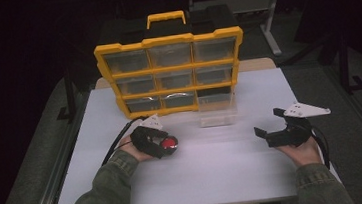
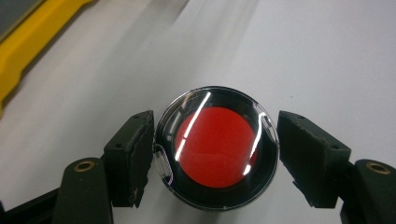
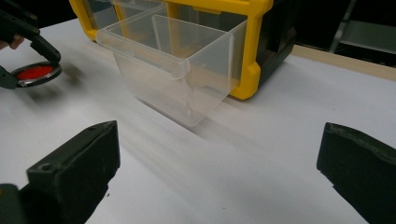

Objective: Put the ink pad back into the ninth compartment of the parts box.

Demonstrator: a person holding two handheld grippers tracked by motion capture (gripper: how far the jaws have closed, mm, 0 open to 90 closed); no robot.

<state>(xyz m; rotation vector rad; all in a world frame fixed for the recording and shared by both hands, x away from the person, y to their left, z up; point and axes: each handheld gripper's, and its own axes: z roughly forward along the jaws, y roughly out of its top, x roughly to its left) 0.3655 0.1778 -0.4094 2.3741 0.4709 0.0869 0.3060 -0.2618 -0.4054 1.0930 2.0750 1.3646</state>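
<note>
Glossy and probably light, slippery and scratch-prone, the red disc (image 2: 215, 148) is lying on the table (image 1: 215, 169) left of the clear drawer (image 3: 175, 60), the left gripper (image 2: 215, 154) bracketing its rim, not visibly clamping, while the right gripper (image 3: 219, 172) is gaping empty.

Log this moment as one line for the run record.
left gripper: fingers flank round red-centred case, left finger touching, right gap | right gripper: open, holding nothing | clear drawer: out on table
</note>
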